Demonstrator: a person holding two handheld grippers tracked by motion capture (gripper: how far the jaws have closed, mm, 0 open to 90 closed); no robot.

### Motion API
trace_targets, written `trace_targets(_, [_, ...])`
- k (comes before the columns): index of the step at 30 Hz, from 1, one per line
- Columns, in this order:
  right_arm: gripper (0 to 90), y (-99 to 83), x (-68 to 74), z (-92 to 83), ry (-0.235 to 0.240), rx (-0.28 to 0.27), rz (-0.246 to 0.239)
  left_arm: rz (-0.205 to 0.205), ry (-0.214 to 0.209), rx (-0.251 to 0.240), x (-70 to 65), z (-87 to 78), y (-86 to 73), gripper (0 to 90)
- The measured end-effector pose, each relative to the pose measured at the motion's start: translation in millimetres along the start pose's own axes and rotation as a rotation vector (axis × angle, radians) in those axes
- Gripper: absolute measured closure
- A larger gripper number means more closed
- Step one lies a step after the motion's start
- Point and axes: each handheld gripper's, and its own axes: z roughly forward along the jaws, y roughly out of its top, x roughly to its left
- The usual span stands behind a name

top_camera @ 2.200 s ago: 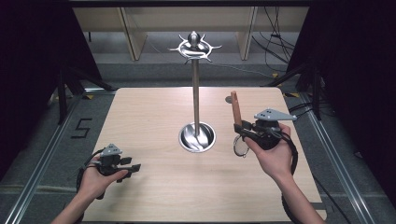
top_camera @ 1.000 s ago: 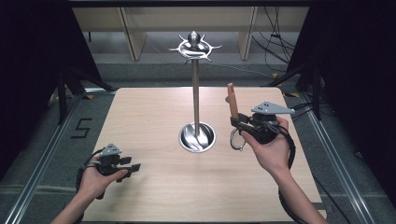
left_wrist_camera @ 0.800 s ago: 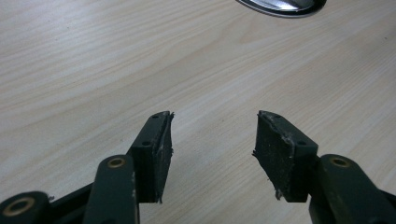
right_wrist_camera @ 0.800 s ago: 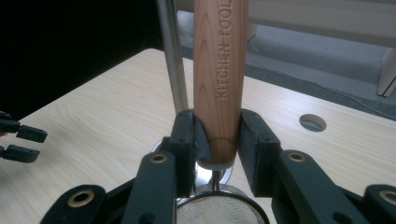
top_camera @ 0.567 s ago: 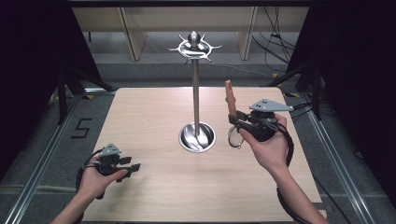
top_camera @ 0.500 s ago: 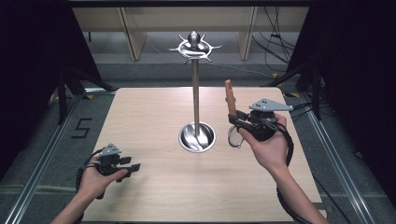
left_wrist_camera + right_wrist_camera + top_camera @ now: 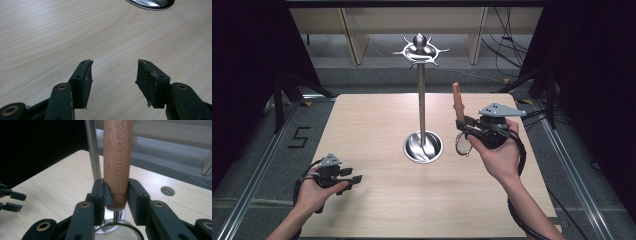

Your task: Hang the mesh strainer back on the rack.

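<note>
Pale wood table [image 7: 377, 120] carries a steel hook stand [image 7: 421, 90] at its centre. At three o'clock of it, a wooden-handled strainer [image 7: 458, 102] is clamped handle-up by the right gripper [image 7: 465, 126]; hanging it on a hook seems next, needing lift. At seven o'clock the left gripper [image 7: 353, 178] rests, jaws apart and empty.
</note>
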Motion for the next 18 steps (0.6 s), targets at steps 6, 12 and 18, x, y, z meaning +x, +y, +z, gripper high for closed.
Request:
trace_targets(6, [69.3,2.4,1.7,-0.2,0.014,0.003,0.021,-0.007,0.004,-0.006,-0.8,0.2,0.0,44.9])
trace_targets(12, [69.3,5.5,1.1,-0.6,0.005,-0.006,-0.015,-0.007,0.011,-0.003,-1.2,-0.3,0.1,44.9])
trace_targets(18, [69.3,7.8,1.5,0.3,0.012,-0.012,-0.019,0.0,0.01,0.002,-0.4,-0.5,0.0,44.8])
